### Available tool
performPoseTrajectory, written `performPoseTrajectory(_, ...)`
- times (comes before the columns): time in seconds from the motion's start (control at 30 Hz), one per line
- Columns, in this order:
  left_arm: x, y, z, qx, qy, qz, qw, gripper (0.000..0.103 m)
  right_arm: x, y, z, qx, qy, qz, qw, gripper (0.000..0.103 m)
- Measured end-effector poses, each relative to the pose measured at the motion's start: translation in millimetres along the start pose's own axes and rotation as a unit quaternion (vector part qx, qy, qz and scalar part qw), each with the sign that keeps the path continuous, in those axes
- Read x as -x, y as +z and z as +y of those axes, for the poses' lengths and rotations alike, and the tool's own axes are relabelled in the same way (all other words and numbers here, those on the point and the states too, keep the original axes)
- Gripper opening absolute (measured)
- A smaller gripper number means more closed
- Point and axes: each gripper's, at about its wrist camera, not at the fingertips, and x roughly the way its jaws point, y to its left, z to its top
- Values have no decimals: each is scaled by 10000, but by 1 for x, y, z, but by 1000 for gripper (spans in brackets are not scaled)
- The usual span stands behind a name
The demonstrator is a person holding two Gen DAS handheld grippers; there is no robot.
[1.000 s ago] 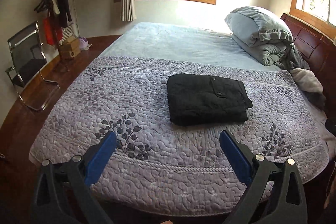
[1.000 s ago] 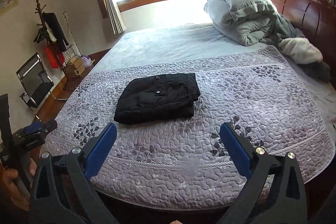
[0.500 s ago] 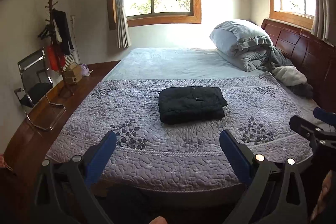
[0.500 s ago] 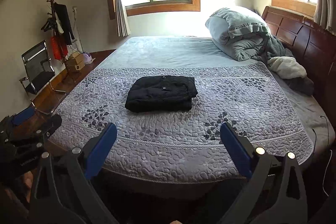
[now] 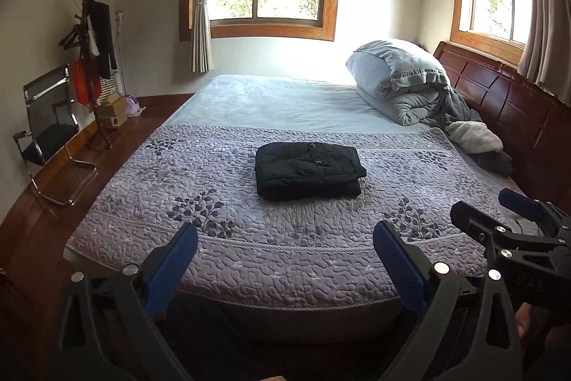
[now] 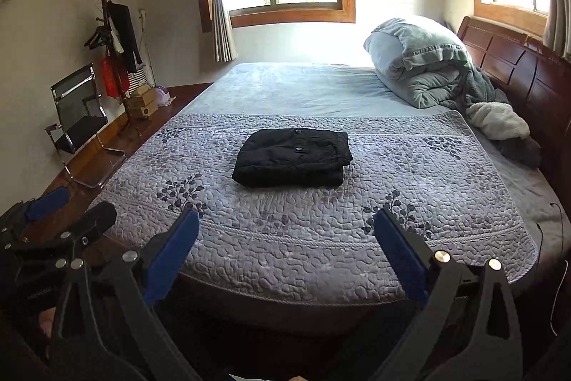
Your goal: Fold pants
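Black pants (image 5: 308, 169) (image 6: 292, 158) lie folded into a compact rectangle in the middle of the purple quilted bedspread (image 5: 249, 227) (image 6: 446, 188), two buttons showing on top. My left gripper (image 5: 285, 238) is open, held back off the foot of the bed, nothing between its blue pads. My right gripper (image 6: 287, 229) is open too and equally far from the pants. The right gripper shows at the right edge of the left wrist view (image 5: 499, 213); in the right wrist view the left gripper (image 6: 69, 206) sits at the left edge.
A folded grey duvet (image 5: 403, 81) and a white fleece (image 5: 474, 138) lie by the dark wooden headboard (image 5: 517, 106) on the right. Left of the bed stand a black chair (image 5: 46, 127), a coat stand (image 5: 92, 41) and small boxes on the wooden floor.
Both grippers have pulled back and risen away from the bed; the pants now look smaller and farther. The pants have not moved. Both grippers stayed open.
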Motion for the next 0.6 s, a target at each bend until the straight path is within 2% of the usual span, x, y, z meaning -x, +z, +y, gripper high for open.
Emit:
performPoseTrajectory(0.23,-3,7,5,149,133,25,9998,99,-7,5,0,-17,86,19,10000,98)
performPoseTrajectory(0.6,-18,9,5,190,130,265,9994,99,-15,11,0,16,37,29,10000,98)
